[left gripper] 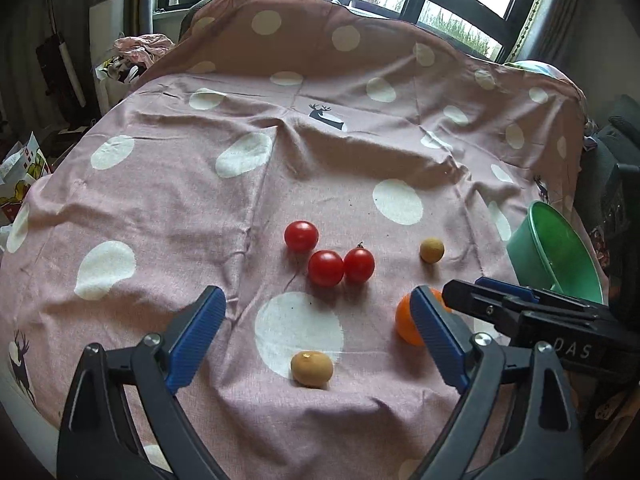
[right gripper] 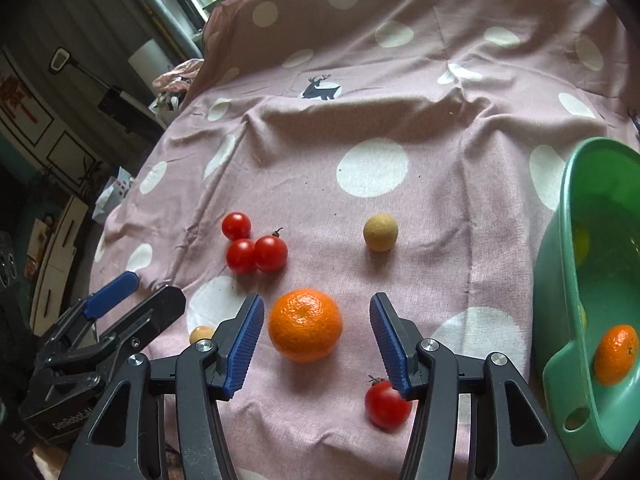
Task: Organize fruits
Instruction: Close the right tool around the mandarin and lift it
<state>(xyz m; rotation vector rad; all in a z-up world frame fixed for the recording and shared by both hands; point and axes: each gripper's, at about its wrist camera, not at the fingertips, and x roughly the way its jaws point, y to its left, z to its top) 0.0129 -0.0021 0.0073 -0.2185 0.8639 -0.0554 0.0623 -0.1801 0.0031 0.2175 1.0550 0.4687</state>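
Right now my right gripper [right gripper: 318, 336] hangs over the pink dotted cloth [right gripper: 400, 120] with its jaws spread, and the mandarin [right gripper: 305, 325] lies on the cloth in the gap between the blue pads [right gripper: 244, 344], closer to the left pad. Neither pad presses on it; I see cloth on the right side of the fruit before the other pad begins. A small tomato [right gripper: 386, 404] sits at five o'clock from the mandarin, half hidden behind the tip of the right finger. Three more tomatoes [right gripper: 256, 246] cluster at eleven o'clock from the mandarin, and a pale round fruit [right gripper: 380, 232] lies at one o'clock. At three o'clock, at the cloth's edge, I have the green bowl [right gripper: 560, 360] tilted toward me, with a second mandarin [right gripper: 616, 354] resting in it.

My left gripper [left gripper: 318, 308] has its jaws spread wide with nothing between them but cloth. A tan oval fruit [left gripper: 311, 369] lies on a white dot low in that gap, apart from both pads. The tomato cluster sits at twelve o'clock beyond the fingertips.
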